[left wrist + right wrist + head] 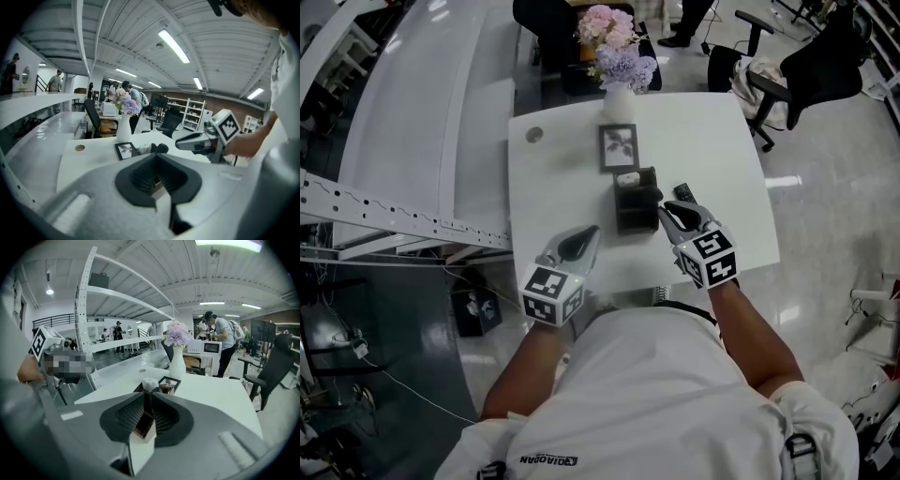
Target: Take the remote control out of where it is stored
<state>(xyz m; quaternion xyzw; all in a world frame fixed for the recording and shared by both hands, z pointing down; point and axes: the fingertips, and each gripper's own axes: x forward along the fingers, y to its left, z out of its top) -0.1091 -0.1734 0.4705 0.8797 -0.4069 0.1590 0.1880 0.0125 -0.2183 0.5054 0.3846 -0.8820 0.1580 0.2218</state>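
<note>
Nearest the lens, the person's white shirt (656,394) is filling the bottom of the head view, with both forearms reaching out over the white table (562,169). The left gripper (587,236) is hovering short of the dark storage box (636,214). Its jaws are resting together with nothing in them, probably waiting in reserve to steady the box. The right gripper (670,211) is pointing down at the box's right side, jaws standing slightly apart and clasping nothing, likely lining up for a pinch. What seems to be the remote control (683,193), a slim dark item, is sitting just beside the box's right wall at that gripper's tip. Whether it is slotted into the box or lying on the table cannot be told. A crumpled white wad (627,178) is sitting in the rear compartment, and the front compartment is showing only darkness.
</note>
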